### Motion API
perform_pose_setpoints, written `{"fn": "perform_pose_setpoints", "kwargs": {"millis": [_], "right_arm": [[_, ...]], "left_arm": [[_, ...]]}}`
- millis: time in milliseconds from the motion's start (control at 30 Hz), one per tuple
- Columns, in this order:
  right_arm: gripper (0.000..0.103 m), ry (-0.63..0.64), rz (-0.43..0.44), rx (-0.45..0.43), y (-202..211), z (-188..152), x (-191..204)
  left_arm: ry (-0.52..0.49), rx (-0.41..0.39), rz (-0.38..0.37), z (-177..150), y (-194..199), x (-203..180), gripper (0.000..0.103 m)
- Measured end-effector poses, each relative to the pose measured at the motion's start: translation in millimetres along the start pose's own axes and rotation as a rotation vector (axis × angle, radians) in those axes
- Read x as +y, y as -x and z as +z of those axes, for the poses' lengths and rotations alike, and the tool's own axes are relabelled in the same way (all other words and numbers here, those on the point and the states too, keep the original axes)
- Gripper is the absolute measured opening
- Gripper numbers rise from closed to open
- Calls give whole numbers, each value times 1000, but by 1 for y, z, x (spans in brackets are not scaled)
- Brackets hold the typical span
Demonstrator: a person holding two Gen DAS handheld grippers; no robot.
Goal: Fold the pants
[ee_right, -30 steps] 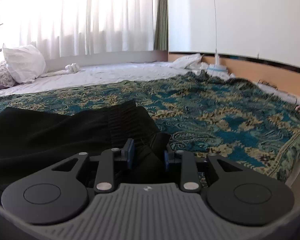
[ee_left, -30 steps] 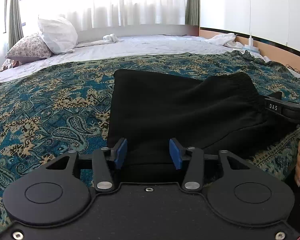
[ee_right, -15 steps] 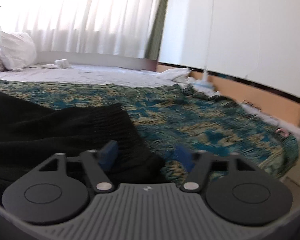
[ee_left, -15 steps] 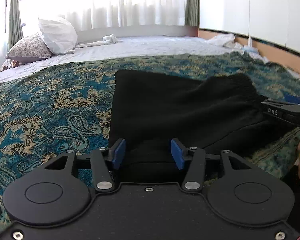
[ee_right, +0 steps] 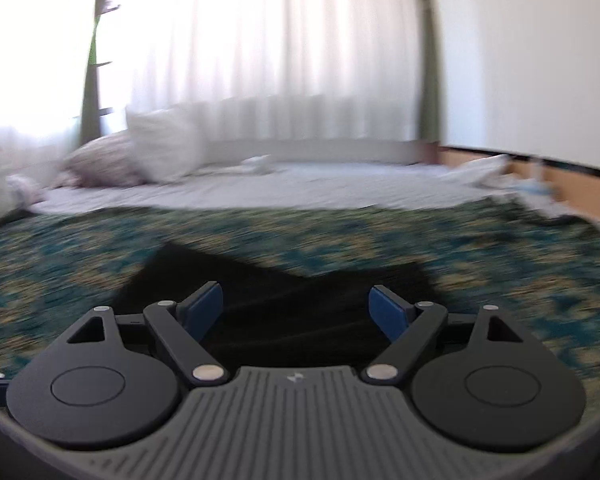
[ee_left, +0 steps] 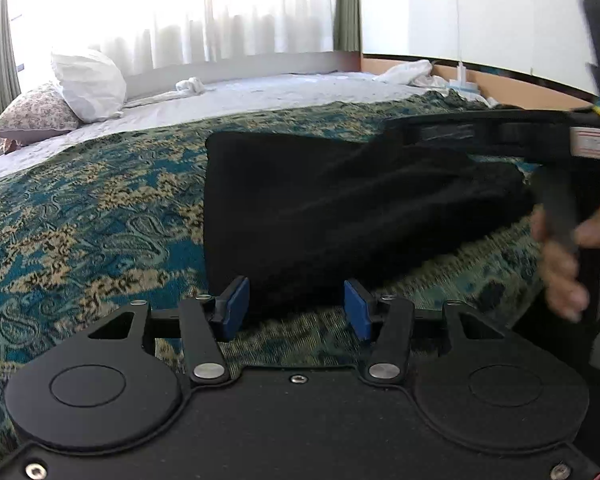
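Black pants (ee_left: 340, 208) folded flat on patterned bedspread (ee_left: 100, 216), twelve o'clock of left gripper (ee_left: 297, 309). Left gripper released, nothing pinched. Right gripper (ee_right: 296, 310) jaws just opening wide, empty, above cloth. Best now: retreat both cleanly, avoid snagging fold.

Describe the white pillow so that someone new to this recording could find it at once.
Start at the bright curtained window behind the bed. Below its left part, at the head of the bed, two pillows lean together on the white sheet. The white pillow is the plain, upright one, propped against the flatter floral pillow on its left.
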State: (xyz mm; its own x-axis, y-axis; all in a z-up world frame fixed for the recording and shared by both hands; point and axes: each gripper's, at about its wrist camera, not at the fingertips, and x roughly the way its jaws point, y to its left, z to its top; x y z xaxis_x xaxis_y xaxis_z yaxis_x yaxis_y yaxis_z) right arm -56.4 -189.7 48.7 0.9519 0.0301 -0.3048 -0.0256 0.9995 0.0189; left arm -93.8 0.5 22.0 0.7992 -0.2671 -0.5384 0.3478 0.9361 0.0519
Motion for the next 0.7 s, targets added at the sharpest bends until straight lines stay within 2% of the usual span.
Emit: {"fn": "perform_pose_setpoints", "kwargs": {"millis": [167,300,400,533,700], "right_arm": [[86,-8,130,87,-13,-17,23],[85,39,126,150,-21,-36,32],[85,83,116,114,-16,-47,37],[86,74,116,115,-20,-46,36],[86,84,119,104,-20,-49,36]], "left_arm": [[17,11,-24,-4,14,8,48],[112,2,-47,4,25,35,48],[138,-25,-27,19,20,53,48],[136,-43,11,51,-11,70,48],[218,93,-15,91,-85,94,47]]}}
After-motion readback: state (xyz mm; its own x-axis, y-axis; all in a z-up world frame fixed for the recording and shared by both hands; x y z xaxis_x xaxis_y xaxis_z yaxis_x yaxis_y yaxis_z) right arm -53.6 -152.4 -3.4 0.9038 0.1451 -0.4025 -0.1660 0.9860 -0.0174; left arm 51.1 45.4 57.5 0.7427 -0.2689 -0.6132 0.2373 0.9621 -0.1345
